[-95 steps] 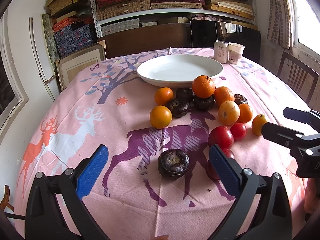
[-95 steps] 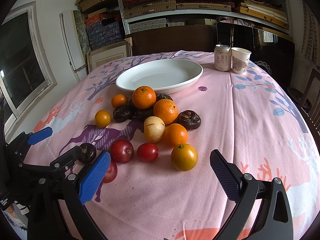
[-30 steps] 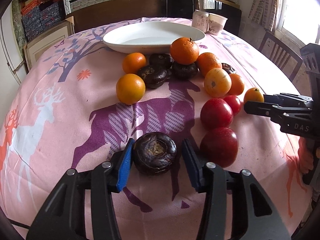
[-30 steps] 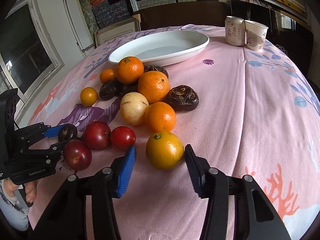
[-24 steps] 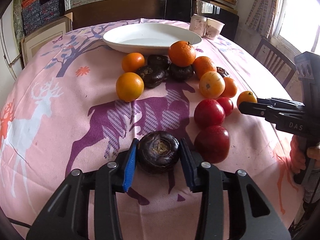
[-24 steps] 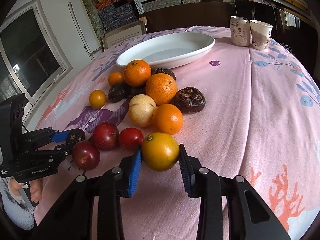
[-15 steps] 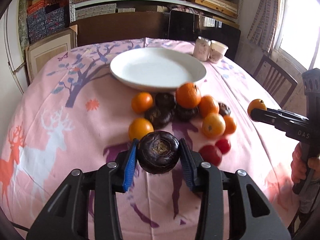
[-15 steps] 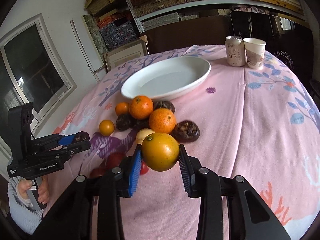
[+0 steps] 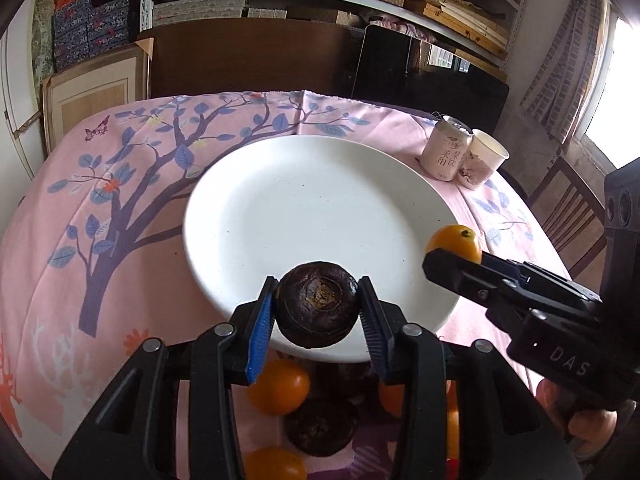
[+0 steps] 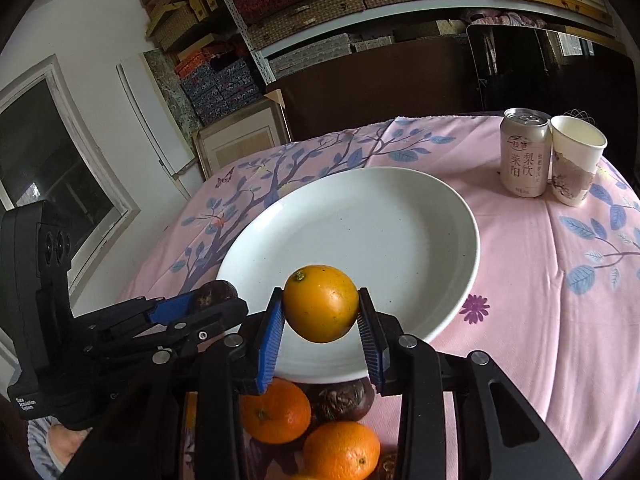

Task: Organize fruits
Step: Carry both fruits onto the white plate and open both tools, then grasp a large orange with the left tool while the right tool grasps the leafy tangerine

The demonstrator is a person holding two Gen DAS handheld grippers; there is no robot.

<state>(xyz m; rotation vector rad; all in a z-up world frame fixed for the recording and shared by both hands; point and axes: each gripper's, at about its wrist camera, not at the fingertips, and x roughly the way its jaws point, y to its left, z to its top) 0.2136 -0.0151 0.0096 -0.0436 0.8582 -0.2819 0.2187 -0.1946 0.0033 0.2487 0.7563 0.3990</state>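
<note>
Low in the middle of the left wrist view, the left gripper [image 9: 318, 310] has its jaws clenched on a dark, wrinkled fruit [image 9: 318, 308], held in the air over the near rim of the white plate [image 9: 280, 208]. At the right of that same view the right gripper [image 9: 452, 258] reaches in with its jaws grasping a yellow-orange fruit [image 9: 454, 242], seen against the plate's right edge. The right wrist view confirms this grip: the blue pads press on both sides of the fruit, low in the frame over the plate's near side. The plate itself is bare. The remaining fruits [image 10: 308, 420], oranges and dark ones, lie on the pink worktop [image 10: 560, 280] at the bottom of the frame, just short of the plate. A can [image 10: 524, 152] and a paper cup [image 10: 576, 160] stand touching in the upper right, well apart from the plate. The step in hand looks like the carry, with both fruits arriving at the plate together. The next move calls for lowering each fruit onto the plate's flat middle, some way apart, and releasing gently, since round fruit may roll toward the rim.
</note>
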